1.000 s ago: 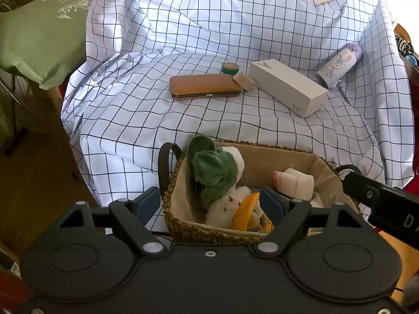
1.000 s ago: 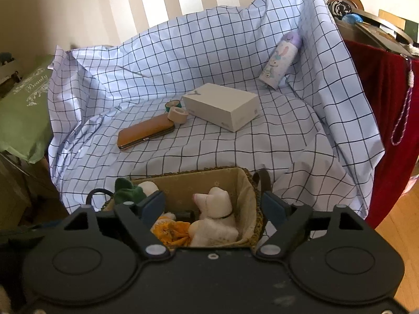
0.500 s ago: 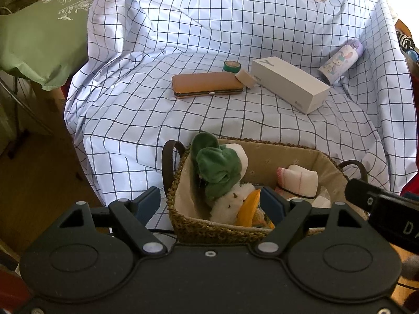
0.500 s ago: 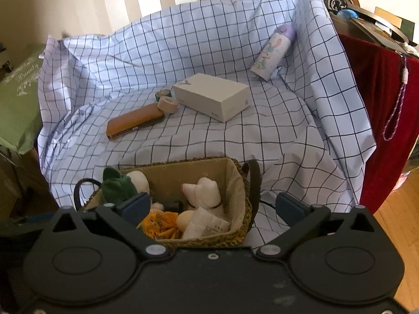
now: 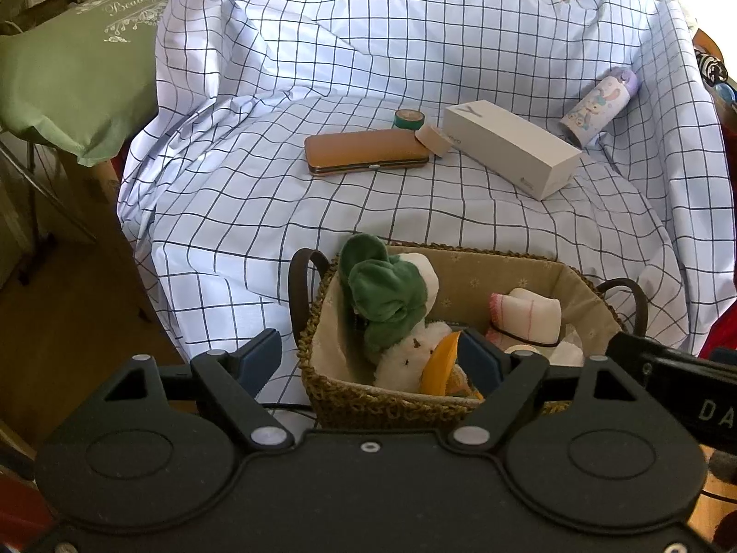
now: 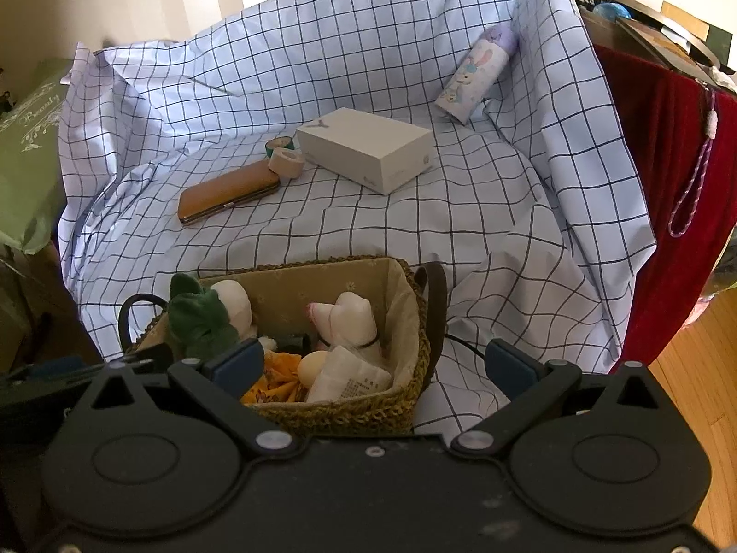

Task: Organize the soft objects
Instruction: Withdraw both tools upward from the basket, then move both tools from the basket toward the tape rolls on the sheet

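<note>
Right wrist view: the right gripper (image 6: 373, 364) has just opened wide, nothing between its jaws. A soft white packet (image 6: 348, 375) lies in the woven straw basket (image 6: 359, 410) now, so it looks put away.

We are in a home, most likely a living room or bedroom. A checked sheet (image 5: 414, 69) drapes over a seat, and a green bag (image 5: 73, 73) printed with "Beauty" lies beside it. Wood flooring (image 6: 691, 345) shows at the side, and a red cloth (image 6: 668, 175) hangs over cluttered furniture. On the sheet we see 1 wallet (image 5: 366, 154), 1 box (image 5: 511, 153), 2 tape rolls (image 5: 409, 118) and a cartoon bottle (image 5: 599, 108), with a woven basket (image 5: 368, 398) of plush toys (image 5: 387, 297).
</note>
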{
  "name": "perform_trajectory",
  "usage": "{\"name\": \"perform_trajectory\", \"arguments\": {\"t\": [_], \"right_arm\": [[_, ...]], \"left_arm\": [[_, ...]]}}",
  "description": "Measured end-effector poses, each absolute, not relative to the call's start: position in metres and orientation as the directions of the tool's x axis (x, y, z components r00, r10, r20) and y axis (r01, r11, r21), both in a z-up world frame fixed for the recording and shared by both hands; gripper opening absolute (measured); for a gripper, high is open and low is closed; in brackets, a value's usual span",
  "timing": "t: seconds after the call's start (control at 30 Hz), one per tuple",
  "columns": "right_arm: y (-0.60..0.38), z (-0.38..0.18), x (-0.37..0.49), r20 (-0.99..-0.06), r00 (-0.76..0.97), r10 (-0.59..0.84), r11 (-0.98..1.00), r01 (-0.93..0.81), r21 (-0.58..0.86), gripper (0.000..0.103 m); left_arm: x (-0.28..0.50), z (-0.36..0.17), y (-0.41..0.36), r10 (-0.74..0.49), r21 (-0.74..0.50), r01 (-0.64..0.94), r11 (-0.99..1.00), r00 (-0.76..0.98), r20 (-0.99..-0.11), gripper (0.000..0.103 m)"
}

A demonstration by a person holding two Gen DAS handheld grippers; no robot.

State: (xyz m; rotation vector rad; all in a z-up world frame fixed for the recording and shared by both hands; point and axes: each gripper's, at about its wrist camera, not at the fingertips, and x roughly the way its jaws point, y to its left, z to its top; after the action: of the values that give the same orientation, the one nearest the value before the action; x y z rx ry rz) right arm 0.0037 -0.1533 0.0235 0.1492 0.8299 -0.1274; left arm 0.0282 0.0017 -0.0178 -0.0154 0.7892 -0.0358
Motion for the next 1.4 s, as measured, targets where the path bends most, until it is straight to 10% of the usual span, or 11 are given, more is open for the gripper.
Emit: {"name": "perform_trajectory", "arguments": {"t": [0.2,1.4], "right_arm": [[-0.153,0.025,0.002,-0.740,0.671,-0.049,0.986,0.150,0.070,0.103],[-0.154,0.039,-0.012,-0.710,0.699,-0.086,0.993,0.114,-0.009,0.103]], "left_arm": [[0.024,-0.017,0.002,-0.024,-0.011,0.023,1.000,0.714,-0.700,0.094],[0.016,-0.015,0.005,0.039,0.070,0.015,0.997,0.701,-0.713,0.094]]}}
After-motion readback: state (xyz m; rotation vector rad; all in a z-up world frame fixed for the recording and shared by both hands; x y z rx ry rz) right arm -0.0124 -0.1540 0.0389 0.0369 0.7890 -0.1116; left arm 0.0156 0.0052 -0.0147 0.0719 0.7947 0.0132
